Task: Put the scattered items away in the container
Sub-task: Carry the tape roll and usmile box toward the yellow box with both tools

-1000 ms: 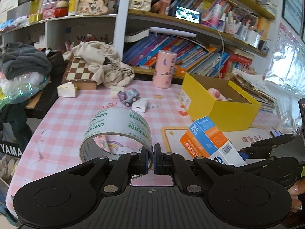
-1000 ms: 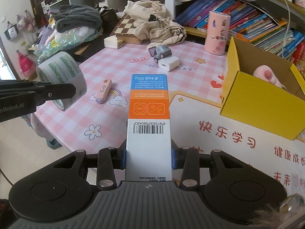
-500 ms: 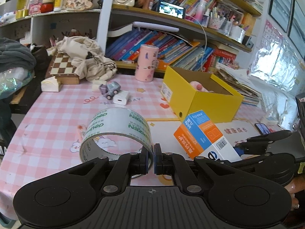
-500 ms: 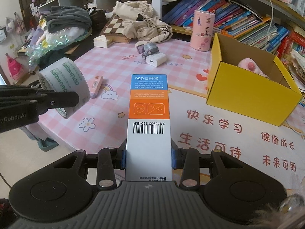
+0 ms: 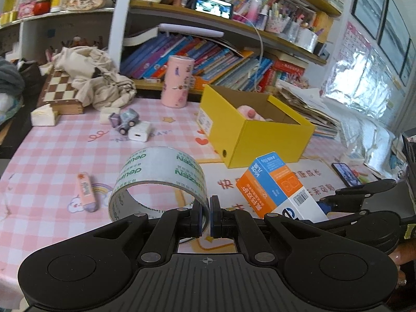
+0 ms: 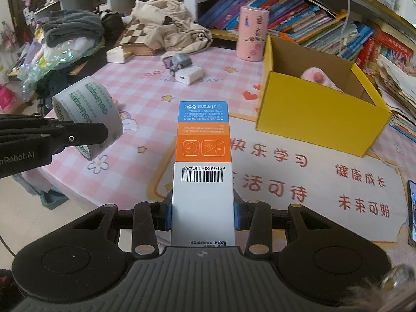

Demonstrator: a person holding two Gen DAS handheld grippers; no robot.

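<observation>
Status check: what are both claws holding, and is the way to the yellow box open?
Left claw shut on tape roll. Right claw shut on toothpaste box. Both short of yellow box, pink toy inside. Nothing between.

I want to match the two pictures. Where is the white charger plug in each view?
Left wrist view: the white charger plug lies on the table at upper left of centre, beside the toy car.
Right wrist view: the plug lies at upper centre, again next to the car.
Shared landmark: the yellow box, to the right of the plug in both.
</observation>
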